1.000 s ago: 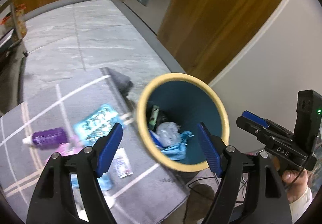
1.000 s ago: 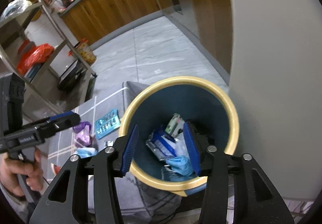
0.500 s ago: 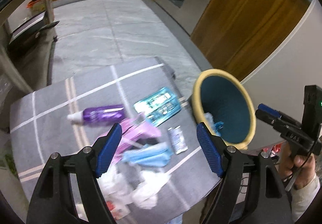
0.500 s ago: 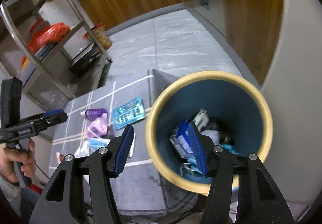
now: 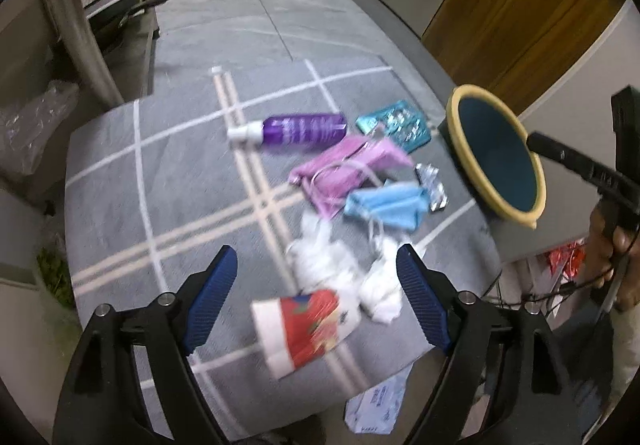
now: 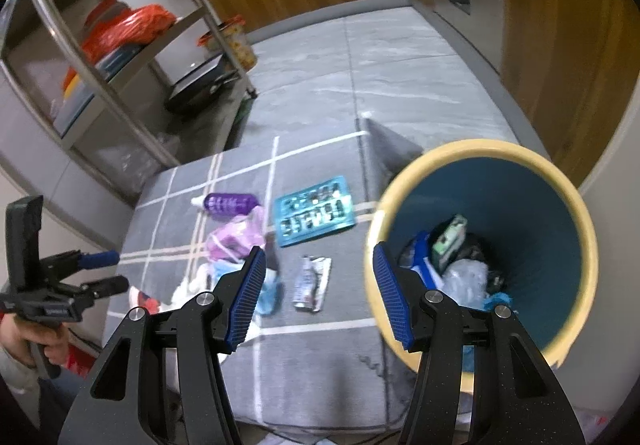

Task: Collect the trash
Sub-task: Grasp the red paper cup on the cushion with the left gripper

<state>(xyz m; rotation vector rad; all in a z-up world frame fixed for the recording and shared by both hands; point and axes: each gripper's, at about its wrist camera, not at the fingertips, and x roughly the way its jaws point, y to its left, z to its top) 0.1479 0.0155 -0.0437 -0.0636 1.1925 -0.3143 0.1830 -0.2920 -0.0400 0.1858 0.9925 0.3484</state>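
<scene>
While the left gripper (image 5: 316, 287) hangs over the grey checked mat (image 5: 160, 173), its blue pads are spread wide with nothing pinched between them, and they've just been opening a bit more. Low in the left wrist view, a red and white paper cup (image 5: 304, 325) lies on its side between the fingers but isn't touched by either pad. Just above it sit some crumpled white tissues (image 5: 332, 265), with another white wad (image 5: 382, 291) to the right near the right-hand pad.

Further up toward the middle of that frame the rest of the trash is bunched together: a blue face mask (image 5: 386, 203), a pink mask (image 5: 344, 169) touching it, a purple bottle (image 5: 296, 129) lying flat with its white cap pointing left, a teal blister pack (image 5: 394, 125) and a small silver wrapper (image 5: 430, 183). A white and blue packet (image 5: 376, 405) pokes out at the bottom edge.

Off at the right edge of the mat is the trash bin (image 5: 496, 149), blue inside with a yellow rim.

Right gripper (image 6: 318, 285) is parted too, about halfway, holding nothing. In its own view it sits bottom centre, one pad over the mat and the other over the bin's rim. You can see wrappers and plastic already down in the bin. A hand (image 6: 30, 341) at lower left of that frame grips the left tool's handle.
</scene>
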